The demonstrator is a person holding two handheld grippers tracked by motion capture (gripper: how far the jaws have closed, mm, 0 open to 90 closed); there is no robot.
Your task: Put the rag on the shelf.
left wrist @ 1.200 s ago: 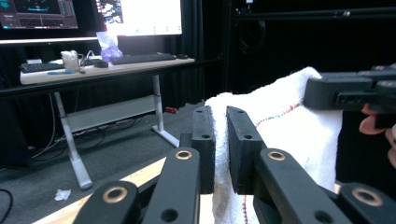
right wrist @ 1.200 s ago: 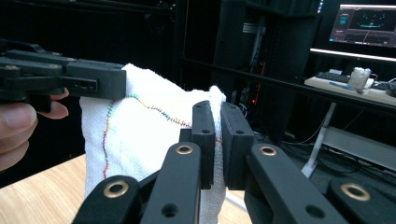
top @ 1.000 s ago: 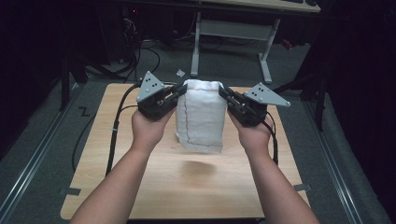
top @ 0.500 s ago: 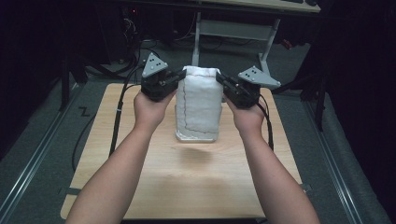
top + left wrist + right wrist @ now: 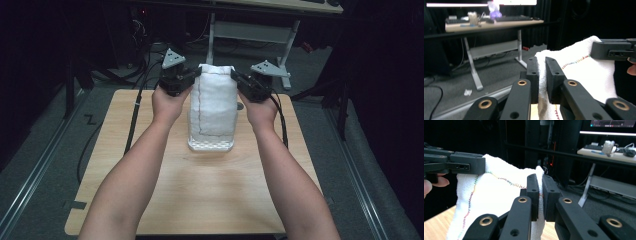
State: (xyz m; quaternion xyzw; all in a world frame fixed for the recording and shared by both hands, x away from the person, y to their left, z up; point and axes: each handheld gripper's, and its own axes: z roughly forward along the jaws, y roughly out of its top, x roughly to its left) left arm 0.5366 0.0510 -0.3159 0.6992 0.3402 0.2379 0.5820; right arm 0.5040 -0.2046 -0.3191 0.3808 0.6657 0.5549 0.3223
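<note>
My left gripper (image 5: 196, 76) and right gripper (image 5: 236, 78) each pinch a top corner of the towel (image 5: 212, 107); I should keep both level, cloth taut between them

No words, numbers, labels or brand marks can be read anywhere in these views. The white towel (image 5: 212, 107) carries only a line of coloured stitching along its edge — a seam, not lettering. The black tongs bear screw holes and brass pivots but no printing. On the far desk (image 5: 494, 23) the lit monitor strip is washed out to plain white, and the keyboard and small items beside it are too blurred to show any characters. In the right gripper view another screen (image 5: 614, 123) glows with coloured specks that are too small to make out — nothing legible there either.
</note>
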